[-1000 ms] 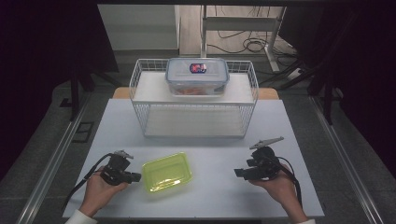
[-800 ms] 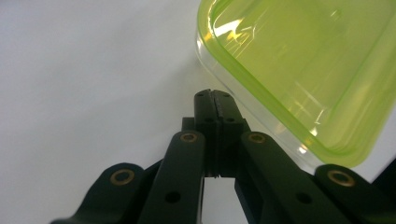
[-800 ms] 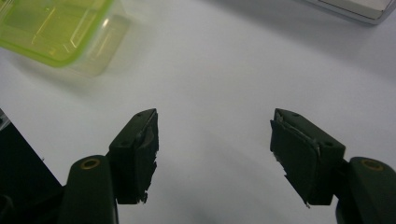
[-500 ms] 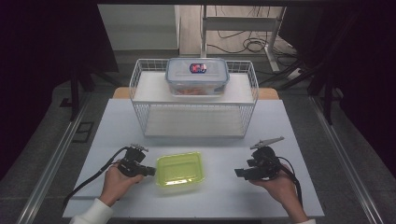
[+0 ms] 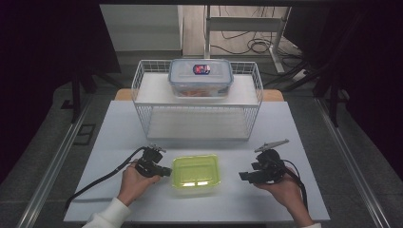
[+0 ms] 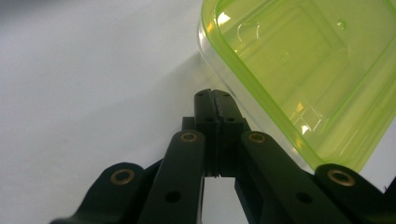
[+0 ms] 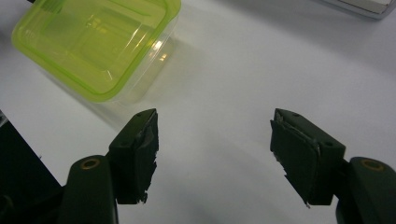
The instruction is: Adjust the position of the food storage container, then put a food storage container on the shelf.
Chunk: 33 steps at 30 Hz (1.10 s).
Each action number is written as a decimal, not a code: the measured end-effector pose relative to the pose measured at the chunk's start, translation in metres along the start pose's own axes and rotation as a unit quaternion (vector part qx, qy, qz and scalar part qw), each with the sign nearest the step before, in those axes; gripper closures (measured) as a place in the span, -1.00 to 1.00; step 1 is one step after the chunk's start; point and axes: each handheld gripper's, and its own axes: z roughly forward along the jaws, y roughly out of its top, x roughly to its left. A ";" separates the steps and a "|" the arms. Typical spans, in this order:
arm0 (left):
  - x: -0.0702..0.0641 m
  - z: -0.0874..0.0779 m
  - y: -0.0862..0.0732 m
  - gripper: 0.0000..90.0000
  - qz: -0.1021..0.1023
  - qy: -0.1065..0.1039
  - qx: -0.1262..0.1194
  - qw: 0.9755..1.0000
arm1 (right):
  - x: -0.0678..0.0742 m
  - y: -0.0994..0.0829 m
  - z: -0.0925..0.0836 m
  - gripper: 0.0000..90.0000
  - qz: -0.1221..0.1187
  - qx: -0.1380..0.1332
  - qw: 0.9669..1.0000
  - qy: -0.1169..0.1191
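Green-lidded container (image 5: 195,173) is seen from the high view lying flat on the white surface (image 5: 119,137), between the two hands and in front of a white wire basket (image 5: 142,102). On top of that basket a second, clear container (image 5: 200,78) with a blue-rimmed lid is carried, something neither gripper view takes in.

The left hand-held gripper (image 5: 164,172) is shown from above at the container's left edge, but whether it touches cannot be judged there. In the left gripper view the matter is made clearer: the jaws are pressed together with nothing between them, and their tip (image 6: 213,95) lies just beside the container's rounded wall (image 6: 299,79), low over the surface.

The right hand-held gripper (image 5: 243,176) is seen from above a little apart from the container's right side. In the right gripper view its jaws are held wide apart and empty, with the container (image 7: 100,44) beyond them at the upper left.
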 end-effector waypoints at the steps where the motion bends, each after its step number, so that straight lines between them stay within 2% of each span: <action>1: 0.000 0.001 0.001 0.99 0.000 -0.001 -0.001 1.000 | 0.000 0.000 0.000 -0.28 0.000 0.000 1.000 -0.001; 5: 0.001 0.000 0.000 0.99 0.003 0.003 -0.003 1.000 | -0.001 -0.001 0.000 -0.28 0.000 0.000 1.000 0.000; 9: 0.003 -0.007 -0.004 0.99 0.001 0.006 -0.020 1.000 | 0.000 -0.001 0.000 -0.28 0.001 -0.002 1.000 -0.002; 13: 0.002 -0.023 -0.010 0.93 0.002 0.007 -0.051 0.999 | -0.001 -0.001 0.000 -0.28 0.004 -0.007 1.000 0.000; 14: 0.001 -0.030 -0.012 0.88 0.005 0.010 -0.062 0.998 | -0.001 0.000 0.000 -0.28 0.003 -0.008 1.000 -0.002; 15: 0.000 -0.035 -0.015 0.79 -0.002 0.011 -0.074 0.997 | -0.001 0.000 0.001 -0.28 0.005 -0.010 1.000 -0.001; 17: -0.001 -0.043 -0.018 0.53 -0.008 0.008 -0.088 0.996 | -0.001 0.001 0.001 -0.28 0.006 -0.013 1.000 0.002; 19: -0.002 -0.053 -0.022 0.12 -0.019 -0.012 -0.093 0.995 | -0.001 0.002 0.002 -0.28 0.013 -0.015 1.000 0.007; 21: -0.001 -0.060 -0.025 -0.14 -0.030 -0.037 -0.105 0.993 | -0.001 0.002 0.004 -0.28 0.020 -0.013 0.999 0.023; 24: -0.002 -0.068 -0.028 -0.29 -0.037 -0.065 -0.119 0.990 | -0.001 0.003 0.006 -0.28 0.030 -0.017 0.998 0.044; 27: -0.002 -0.070 -0.028 -0.38 -0.042 -0.077 -0.127 0.988 | -0.002 0.004 0.009 -0.29 0.041 -0.025 0.997 0.066; 33: -0.002 -0.065 -0.027 -0.47 -0.045 -0.080 -0.122 0.988 | -0.001 0.005 0.008 -0.39 0.052 -0.039 0.994 0.089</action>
